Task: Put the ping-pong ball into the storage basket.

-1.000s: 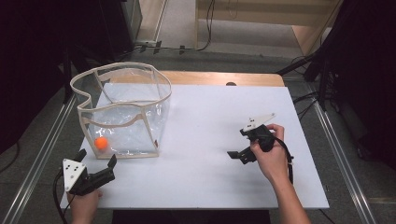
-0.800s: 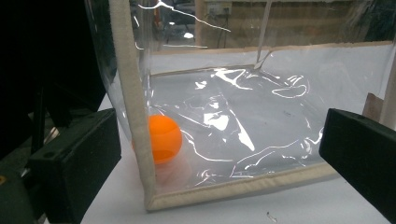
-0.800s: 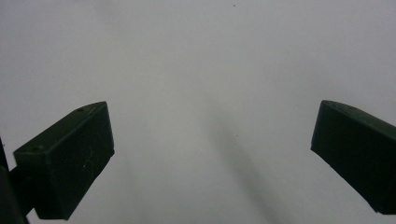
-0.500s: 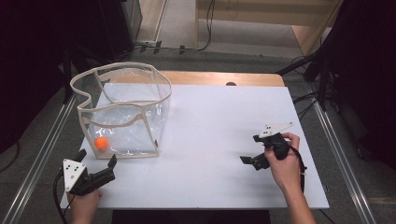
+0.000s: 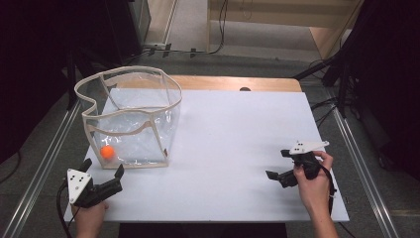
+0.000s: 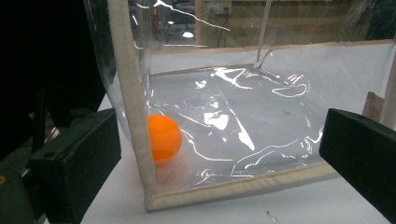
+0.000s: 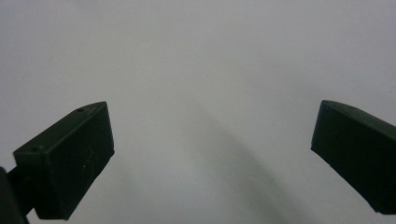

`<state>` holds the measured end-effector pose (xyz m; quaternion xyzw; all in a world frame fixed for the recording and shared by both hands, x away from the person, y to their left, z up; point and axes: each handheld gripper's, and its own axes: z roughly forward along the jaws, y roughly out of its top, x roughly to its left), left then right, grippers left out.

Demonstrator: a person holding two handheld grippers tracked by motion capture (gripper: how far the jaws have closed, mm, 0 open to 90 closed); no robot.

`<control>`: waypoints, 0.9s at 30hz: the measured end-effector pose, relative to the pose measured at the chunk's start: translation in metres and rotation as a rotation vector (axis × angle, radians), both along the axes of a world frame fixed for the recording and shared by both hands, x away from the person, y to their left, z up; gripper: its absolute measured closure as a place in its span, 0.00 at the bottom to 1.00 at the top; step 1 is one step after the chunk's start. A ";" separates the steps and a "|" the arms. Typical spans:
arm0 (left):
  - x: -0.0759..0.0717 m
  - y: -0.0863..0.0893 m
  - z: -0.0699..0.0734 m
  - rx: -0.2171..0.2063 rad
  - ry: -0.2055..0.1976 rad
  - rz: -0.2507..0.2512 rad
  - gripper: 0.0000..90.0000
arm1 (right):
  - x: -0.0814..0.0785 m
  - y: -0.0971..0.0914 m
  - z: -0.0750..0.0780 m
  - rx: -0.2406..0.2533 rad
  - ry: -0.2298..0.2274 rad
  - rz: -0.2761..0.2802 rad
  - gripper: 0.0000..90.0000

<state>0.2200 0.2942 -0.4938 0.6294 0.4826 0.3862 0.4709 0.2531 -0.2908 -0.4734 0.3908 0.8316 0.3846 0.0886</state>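
Observation:
A clear plastic bag [image 5: 143,106] with beige trim stands open-topped at the table's left. An orange ball [image 5: 107,152] lies inside it at the near left corner. My left gripper [image 5: 104,167] rests just in front of that corner, open, nothing between its jaws. In the left gripper view the orange ball [image 6: 164,138] sits behind the bag's beige corner seam, with the clear bag wall [image 6: 261,116] ahead of the open left gripper [image 6: 217,161]. My right gripper [image 5: 276,163] is held at the near right, open and empty. The right gripper [image 7: 212,154] looks down on bare white table.
The white tabletop [image 5: 237,129] spreads between the bag and the right hand. A wooden strip [image 5: 223,83] runs along the far edge. Metal rails [image 5: 359,163] flank both sides of the table. Cables lie on the floor [image 5: 198,49] behind it.
The right hand has drawn its gripper back toward the near right corner of the table. The left gripper, the bag and the ball have stayed put.

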 end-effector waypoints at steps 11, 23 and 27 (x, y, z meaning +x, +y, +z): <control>0.000 -0.001 0.000 0.015 -0.003 0.003 0.00 | -0.018 -0.021 -0.013 0.041 -0.022 -0.055 0.00; -0.001 -0.001 0.000 0.012 -0.004 0.002 0.00 | -0.036 -0.041 -0.024 0.104 -0.086 -0.102 0.00; -0.001 -0.001 0.000 0.011 -0.005 0.001 0.00 | -0.040 -0.047 -0.027 0.130 -0.104 -0.115 0.00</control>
